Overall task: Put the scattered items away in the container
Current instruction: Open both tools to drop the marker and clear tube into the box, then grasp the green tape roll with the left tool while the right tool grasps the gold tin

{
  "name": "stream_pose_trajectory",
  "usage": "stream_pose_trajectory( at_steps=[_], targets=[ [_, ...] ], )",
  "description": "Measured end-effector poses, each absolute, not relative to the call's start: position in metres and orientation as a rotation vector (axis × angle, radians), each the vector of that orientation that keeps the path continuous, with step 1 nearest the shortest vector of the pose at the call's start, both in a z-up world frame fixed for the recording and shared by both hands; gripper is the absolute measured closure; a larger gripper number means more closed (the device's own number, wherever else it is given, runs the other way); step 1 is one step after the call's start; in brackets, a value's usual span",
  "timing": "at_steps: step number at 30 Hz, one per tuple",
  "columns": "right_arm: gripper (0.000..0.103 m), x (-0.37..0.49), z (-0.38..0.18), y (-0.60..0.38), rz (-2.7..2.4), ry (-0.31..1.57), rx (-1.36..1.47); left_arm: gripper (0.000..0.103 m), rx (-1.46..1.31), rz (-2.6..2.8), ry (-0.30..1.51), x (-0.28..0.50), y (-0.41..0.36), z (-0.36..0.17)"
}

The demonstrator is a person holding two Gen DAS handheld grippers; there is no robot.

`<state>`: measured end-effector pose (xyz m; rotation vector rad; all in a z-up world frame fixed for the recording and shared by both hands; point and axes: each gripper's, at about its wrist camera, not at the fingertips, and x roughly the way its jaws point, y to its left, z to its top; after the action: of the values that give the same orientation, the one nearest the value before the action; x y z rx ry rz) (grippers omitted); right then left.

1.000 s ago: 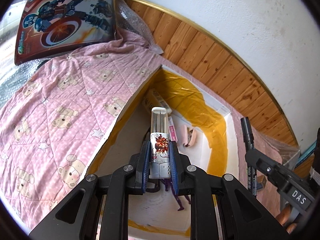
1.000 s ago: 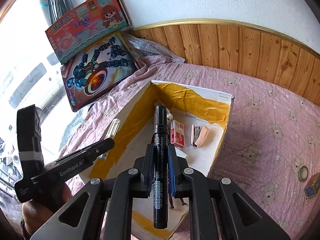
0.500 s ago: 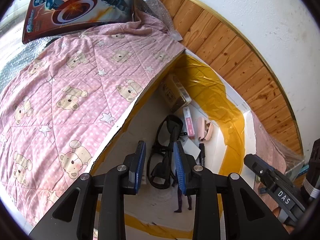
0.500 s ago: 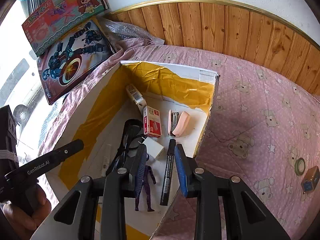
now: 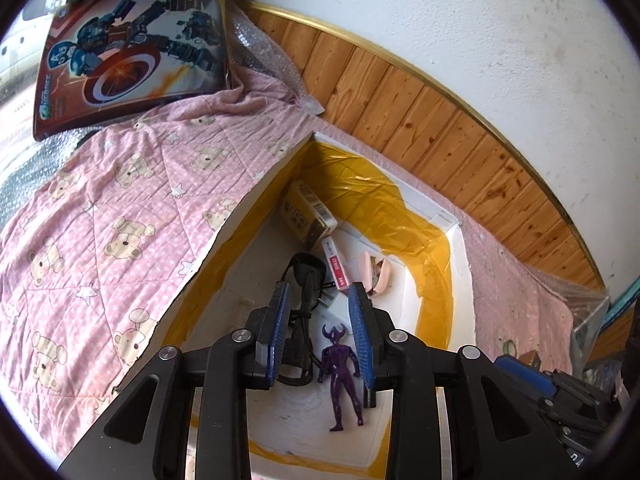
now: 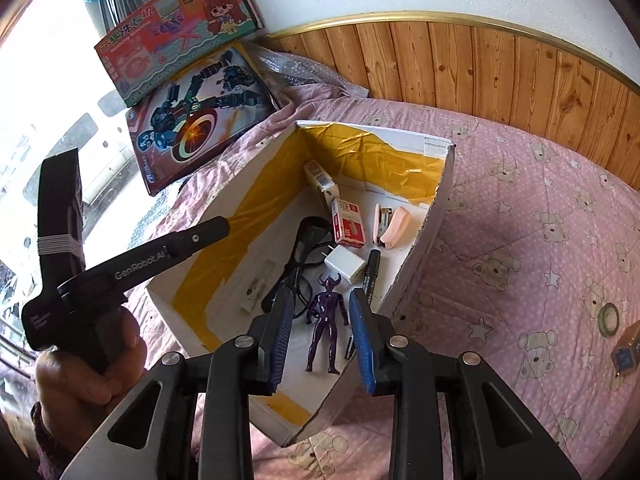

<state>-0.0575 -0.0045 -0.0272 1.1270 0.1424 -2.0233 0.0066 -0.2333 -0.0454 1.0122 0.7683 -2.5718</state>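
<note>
Hovering above one white box (image 6: 430,216) lined with yellow tape, set on a bed under a pink bear-print quilt (image 6: 520,220). Left gripper (image 5: 320,332) with jaws spread and nothing between the blue pads. Right gripper (image 6: 320,328) likewise, jaws spread, empty, aimed down into the box.

Counted inside the box: one purple figure (image 6: 326,320) lying flat near the front; one black marker (image 6: 370,276) just beside it along the right wall; one white charger plug (image 6: 345,266) touching a black cable (image 6: 304,252); one red-and-white staple box (image 6: 348,228); one pink stapler (image 6: 394,226) near the far right corner; one yellowish carton (image 6: 320,178) tilted in the far corner; one clear tube (image 6: 258,286) lying flat toward the left wall.

Left outside on the quilt, well apart from the box, at the right: one roll of tape (image 6: 609,314) and one small block (image 6: 626,354), too blurred to name.

Propped by the window beyond the quilt: two toy boxes, one with a robot picture (image 6: 196,120), one red with a cartoon girl (image 6: 176,36). One hand (image 6: 86,364) gripping the left gripper's handle.
</note>
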Motion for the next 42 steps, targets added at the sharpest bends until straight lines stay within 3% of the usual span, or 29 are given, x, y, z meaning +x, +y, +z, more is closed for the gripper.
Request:
stream_pose_trajectory(
  at_steps=[9, 17, 21, 26, 33, 42],
  targets=[
    [0.072, -0.029, -0.002, 0.034, -1.992, 0.071, 1.007, 0.071, 0.805, -2.749, 0.699, 0.026, -0.19, -0.011],
    [0.071, -0.017, -0.001, 0.107, -2.082, 0.02, 0.949, 0.071, 0.825, -3.016, 0.541, 0.026, -0.103, 0.001],
    [0.065, -0.024, -0.008, 0.153, -2.155, -0.039, 0.949, 0.07, 0.921, -3.135, 0.531, 0.023, -0.057, -0.008],
    [0.064, -0.052, -0.019, 0.205, -2.249, -0.155, 0.994, 0.069, 1.119, -3.148, 0.654, 0.005, -0.02, -0.035],
    [0.046, -0.102, -0.048, 0.273, -2.465, -0.258, 1.136, 0.063, 1.254, -3.115, 0.716, -0.024, 0.015, -0.067],
    [0.038, -0.175, -0.094, 0.306, -2.615, -0.275, 1.338, 0.058, 1.363, -3.13, 0.577, -0.081, 0.072, -0.089]
  ],
)
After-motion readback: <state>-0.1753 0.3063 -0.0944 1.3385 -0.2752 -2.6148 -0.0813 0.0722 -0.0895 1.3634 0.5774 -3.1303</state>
